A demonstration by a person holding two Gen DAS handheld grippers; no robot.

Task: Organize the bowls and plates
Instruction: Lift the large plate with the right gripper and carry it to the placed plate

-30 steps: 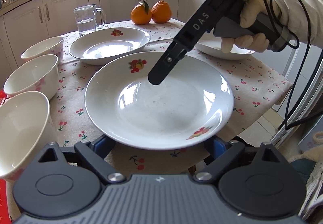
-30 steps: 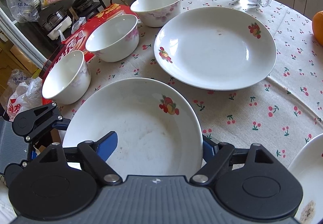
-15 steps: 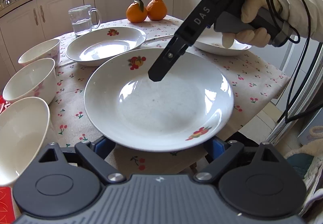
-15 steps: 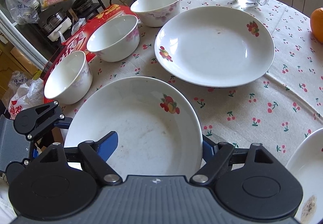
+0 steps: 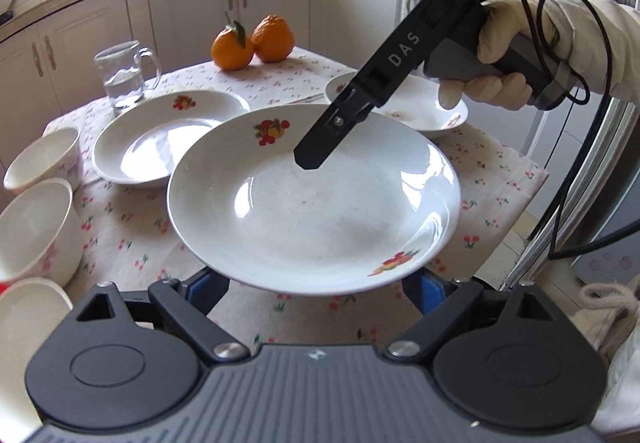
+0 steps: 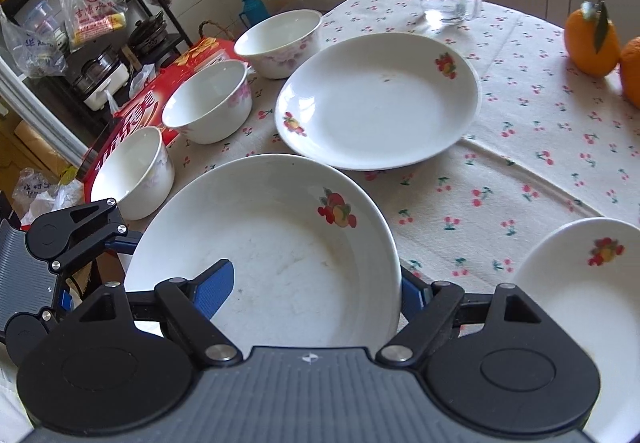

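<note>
Left wrist view. Finds the plate (image 5: 312,211) apparently raised off the desk (image 5: 492,179), its rim overlapping the second plate (image 5: 160,147) behind it. Shows only two blue pad ends of the left tool (image 5: 320,285), set wide and tucked under the plate's near edge. Cannot tell whether they press on it. Shows one finger of the right tool (image 5: 316,151) over the plate's inner slope, the other finger out of sight. Cannot confirm contact. Notes the gloved hand (image 5: 504,55) and cable partly covering the third plate (image 5: 420,111). Records three bowls at left, the nearest bowl (image 5: 28,323) cut off by the frame. Records a glass mug (image 5: 122,75) and two oranges (image 5: 252,43) at the far side.

Right wrist view. Shows the right tool set fairly wide across the plate's near rim, left pad inside the dish, right pad outside and half hidden. Cannot tell whether it grips. Shows the left tool's body at the left edge, fingers hidden. Records a red box (image 6: 136,111) beyond the bowls and a cluttered rack (image 6: 92,23).
</note>
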